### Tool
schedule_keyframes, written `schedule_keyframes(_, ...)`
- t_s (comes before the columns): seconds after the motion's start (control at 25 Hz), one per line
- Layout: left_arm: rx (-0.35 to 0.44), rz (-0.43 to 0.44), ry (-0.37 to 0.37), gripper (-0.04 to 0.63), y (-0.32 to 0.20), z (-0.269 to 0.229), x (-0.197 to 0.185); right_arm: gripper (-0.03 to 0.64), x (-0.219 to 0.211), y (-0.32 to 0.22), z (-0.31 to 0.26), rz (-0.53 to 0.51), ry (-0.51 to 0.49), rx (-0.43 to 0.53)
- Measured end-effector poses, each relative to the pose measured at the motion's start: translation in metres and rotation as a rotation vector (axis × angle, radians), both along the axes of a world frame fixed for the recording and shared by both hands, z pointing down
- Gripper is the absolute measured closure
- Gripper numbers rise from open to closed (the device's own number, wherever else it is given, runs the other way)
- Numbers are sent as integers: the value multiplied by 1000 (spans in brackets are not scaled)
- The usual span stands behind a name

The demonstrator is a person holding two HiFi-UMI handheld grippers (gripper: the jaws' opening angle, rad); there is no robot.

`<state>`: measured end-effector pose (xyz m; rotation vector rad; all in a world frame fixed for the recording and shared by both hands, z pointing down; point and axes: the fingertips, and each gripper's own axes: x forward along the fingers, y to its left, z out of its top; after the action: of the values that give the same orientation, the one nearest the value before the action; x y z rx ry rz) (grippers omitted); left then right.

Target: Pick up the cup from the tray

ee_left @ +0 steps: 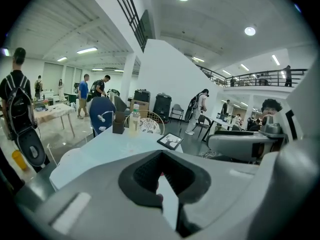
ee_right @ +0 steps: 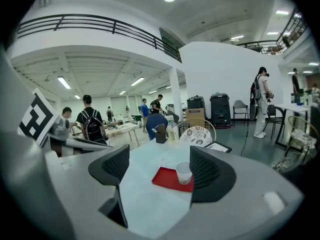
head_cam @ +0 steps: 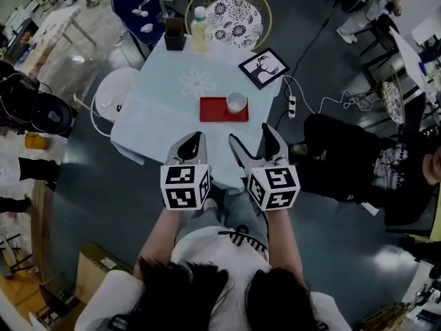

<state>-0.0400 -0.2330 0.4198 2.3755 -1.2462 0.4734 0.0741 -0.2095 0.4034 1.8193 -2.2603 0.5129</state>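
In the head view the cup (head_cam: 236, 102) stands upright on the right end of the red tray (head_cam: 217, 110), which lies near the middle of the table (head_cam: 158, 116). Nothing grips the cup, so I judge the pick has not begun and the reach, the closing and the lift all remain. Both tools hang over the table's near edge, short of the tray. The left gripper (head_cam: 195, 140) has its jaws drawn together. The right gripper (head_cam: 249, 132) has its jaws spread wide and sits more nearly in line with the tray's cup end. Bare cloth lies between the near edge and the tray, so the approach looks open. A picture frame (head_cam: 264, 67) lies beyond the tray's right corner, near but apart from it. A bottle (head_cam: 199, 29) and a dark holder (head_cam: 174, 34) stand at the far edge, well apart from the tray. In the left gripper view the left gripper (ee_left: 161, 156) shows its pads meeting at the tips around a small hollow with nothing in it. The tray is hidden behind them, and the bottle (ee_left: 134, 120) and frame (ee_left: 170, 141) show beyond. In the right gripper view the right gripper (ee_right: 157, 166) is wide and empty. It frames the tray (ee_right: 167, 179) ahead with the cup (ee_right: 184, 173) on the tray's right part, close by the right jaw's line. A slight shift rightward would probably centre the cup, and the tray's low rim and the frame behind it are the edges to mind.
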Motion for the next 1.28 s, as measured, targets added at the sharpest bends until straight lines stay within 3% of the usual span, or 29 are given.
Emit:
schedule_keyframes(0.2, 0, -94, 30, 595, -35, 5, 3, 207, 14, -33, 20, -24, 27, -31)
schedule_keyframes(0.48, -35, -145, 15, 595, -76, 40, 20, 204, 29, -81, 62, -73, 49, -99)
schedule_keyframes(0.68, -105, -194, 35, 595, -101, 67, 29, 182, 40, -110, 95, -73, 59, -150)
schedule_keyframes(0.96, -172, -224, -32, 595, -122, 108, 36, 179, 46, -143, 152, -91, 82, -227)
schedule_keyframes(1.28, -224, -221, -43, 595, -150, 139, 52, 173, 31, -163, 190, -120, 116, -266)
